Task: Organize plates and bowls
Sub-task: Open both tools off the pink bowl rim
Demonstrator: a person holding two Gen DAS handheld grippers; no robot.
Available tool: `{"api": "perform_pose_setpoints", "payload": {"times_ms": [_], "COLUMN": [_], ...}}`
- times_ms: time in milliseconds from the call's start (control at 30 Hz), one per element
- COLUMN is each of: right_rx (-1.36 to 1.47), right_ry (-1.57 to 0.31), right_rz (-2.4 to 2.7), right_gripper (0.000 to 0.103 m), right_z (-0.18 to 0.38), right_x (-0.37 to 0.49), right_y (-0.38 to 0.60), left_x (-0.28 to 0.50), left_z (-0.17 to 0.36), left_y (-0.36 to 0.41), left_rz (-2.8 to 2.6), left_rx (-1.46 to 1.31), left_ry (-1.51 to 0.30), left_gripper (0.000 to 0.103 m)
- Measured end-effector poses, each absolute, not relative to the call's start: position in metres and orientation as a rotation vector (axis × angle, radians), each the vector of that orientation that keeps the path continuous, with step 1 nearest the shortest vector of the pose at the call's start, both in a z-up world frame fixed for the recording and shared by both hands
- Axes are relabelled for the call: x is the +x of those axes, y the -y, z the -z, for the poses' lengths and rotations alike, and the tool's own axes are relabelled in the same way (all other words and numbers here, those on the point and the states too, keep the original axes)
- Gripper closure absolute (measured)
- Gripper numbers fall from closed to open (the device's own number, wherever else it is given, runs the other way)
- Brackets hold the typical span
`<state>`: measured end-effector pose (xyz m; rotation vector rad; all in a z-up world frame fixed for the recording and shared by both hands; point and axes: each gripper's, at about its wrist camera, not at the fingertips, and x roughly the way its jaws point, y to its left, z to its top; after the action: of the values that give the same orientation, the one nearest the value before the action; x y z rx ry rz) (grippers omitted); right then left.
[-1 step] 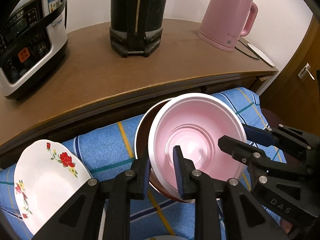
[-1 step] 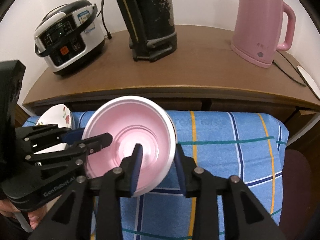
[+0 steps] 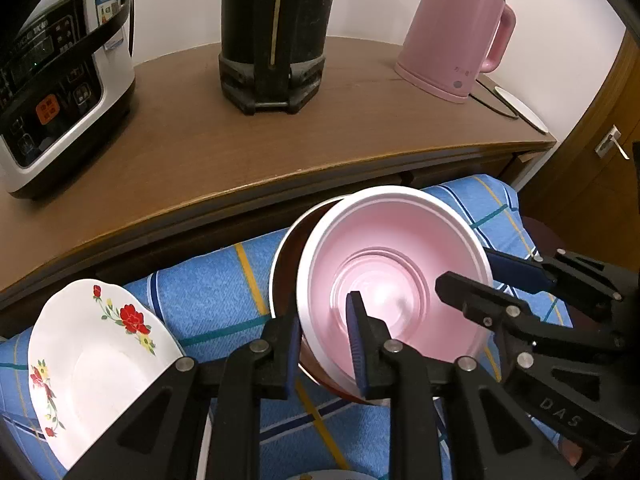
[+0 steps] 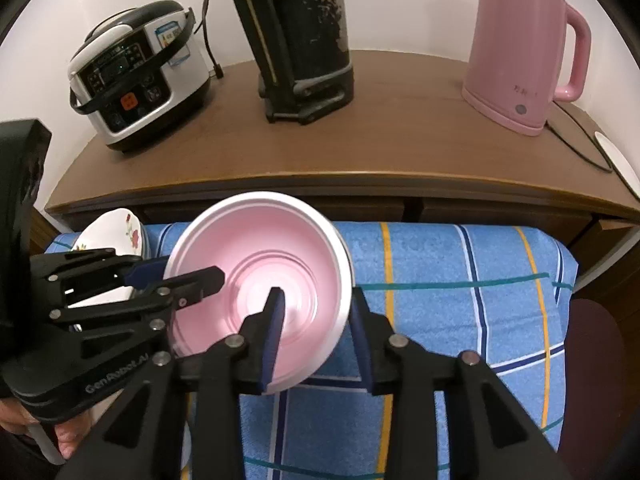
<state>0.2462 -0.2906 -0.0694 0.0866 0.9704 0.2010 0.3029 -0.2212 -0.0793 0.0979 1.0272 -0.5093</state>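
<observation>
A pink bowl (image 3: 384, 280) sits nested in a brown bowl (image 3: 286, 256), both tilted above the blue checked cloth (image 3: 200, 292). My left gripper (image 3: 323, 308) is shut on their near rims, one pad outside the brown bowl and one inside the pink one, and its jaws are starting to open. My right gripper (image 4: 316, 292) straddles the pink bowl's (image 4: 256, 264) opposite rim. Its jaws are opening, and the outer pad stands off the rim. A white plate with red flowers (image 3: 92, 356) lies at the left on the cloth.
Behind the cloth runs a wooden counter (image 3: 240, 152) with a rice cooker (image 3: 52, 92), a black flask (image 3: 276, 32) and a pink kettle (image 3: 456, 36). A wooden door (image 3: 600, 184) is at the right. Another white rim (image 3: 332, 474) shows at the bottom edge.
</observation>
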Motion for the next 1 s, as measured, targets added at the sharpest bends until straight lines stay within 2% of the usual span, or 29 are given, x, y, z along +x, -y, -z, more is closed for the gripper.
{"api": "perform_pose_setpoints", "payload": {"times_ms": [200,367,400,533,1000], "right_rx": [0.095,0.092,0.093,0.091,0.083], "right_ry": [-0.961,-0.938,-0.933,-0.921,-0.887], "right_rz": [-0.204,-0.194,-0.191,-0.189,-0.159], "right_gripper": [0.061,0.057,0.057,0.055,0.045], "right_z": [0.07,0.066,0.065,0.063,0.056], "right_x": [0.244,0.241,0.239,0.235,0.219], "right_y": [0.291,0.29,0.291,0.291,0.297], "left_x": [0.302,0.302,0.301,0.301,0.313], "left_z": [0.072,0.068,0.067,0.063,0.091], "left_y": [0.213,0.209,0.208,0.204,0.213], "left_rz": [0.528,0.53,0.528,0.513,0.48], "left_rx": [0.055,0.035,0.035,0.025,0.075], "left_ry": [-1.023,-1.013,-1.008,-0.985,-1.069], "left_gripper": [0.068,0.067,0.065,0.041,0.041]}}
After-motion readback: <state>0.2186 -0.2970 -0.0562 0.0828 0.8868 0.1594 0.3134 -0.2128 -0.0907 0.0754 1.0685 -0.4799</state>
